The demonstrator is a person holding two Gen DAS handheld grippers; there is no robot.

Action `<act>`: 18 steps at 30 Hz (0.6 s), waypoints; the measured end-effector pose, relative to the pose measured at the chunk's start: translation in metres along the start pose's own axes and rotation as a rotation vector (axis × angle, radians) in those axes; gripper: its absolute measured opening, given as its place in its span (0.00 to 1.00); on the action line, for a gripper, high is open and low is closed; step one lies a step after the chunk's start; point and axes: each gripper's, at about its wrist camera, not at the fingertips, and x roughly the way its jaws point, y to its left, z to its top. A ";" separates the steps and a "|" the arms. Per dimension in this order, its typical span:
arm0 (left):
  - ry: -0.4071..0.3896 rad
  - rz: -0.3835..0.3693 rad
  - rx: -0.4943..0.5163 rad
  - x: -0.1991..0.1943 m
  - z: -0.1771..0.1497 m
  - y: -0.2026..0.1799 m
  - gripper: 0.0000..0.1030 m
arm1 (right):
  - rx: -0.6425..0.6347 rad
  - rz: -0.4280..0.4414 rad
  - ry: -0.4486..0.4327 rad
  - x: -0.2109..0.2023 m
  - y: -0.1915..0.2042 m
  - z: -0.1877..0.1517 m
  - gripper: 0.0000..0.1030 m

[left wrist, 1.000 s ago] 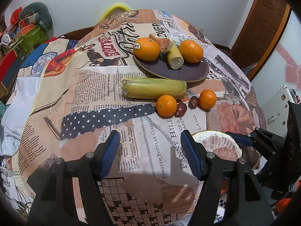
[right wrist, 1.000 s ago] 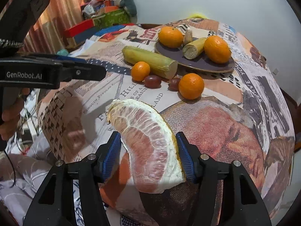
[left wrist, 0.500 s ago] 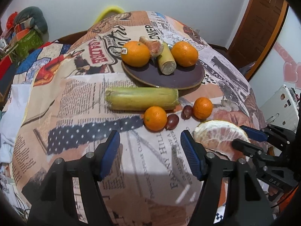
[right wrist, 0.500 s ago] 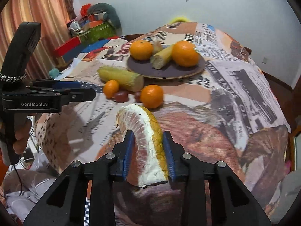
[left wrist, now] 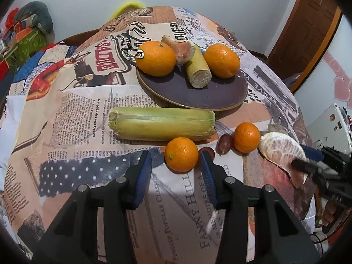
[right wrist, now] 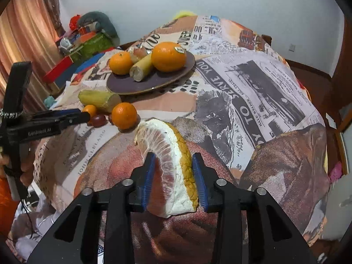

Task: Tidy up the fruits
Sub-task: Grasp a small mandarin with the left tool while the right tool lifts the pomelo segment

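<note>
My right gripper is shut on a pomelo wedge and holds it above the table; the wedge also shows in the left wrist view. My left gripper is open, its blue pads on either side of a small orange on the cloth. A second small orange and two dark round fruits lie beside it. A dark plate holds two large oranges, a cane piece and a peeled segment.
A long green cane stalk lies between the plate and the small oranges. The round table wears a newspaper-print cloth. Clutter sits beyond the table's left side. A wooden door stands at the right.
My left gripper moved forward and narrowed around the small orange. My right gripper carried the pomelo wedge forward, toward the small oranges and plate.
</note>
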 end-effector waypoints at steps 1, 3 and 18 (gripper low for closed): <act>0.002 -0.003 -0.002 0.001 0.001 0.000 0.44 | -0.007 0.010 0.009 0.002 0.001 -0.001 0.49; 0.005 -0.011 -0.005 0.004 0.002 0.001 0.43 | -0.031 0.015 0.019 0.007 0.007 -0.003 0.57; -0.022 -0.023 0.014 -0.003 0.005 0.000 0.32 | -0.122 -0.088 -0.034 0.020 0.019 -0.001 0.49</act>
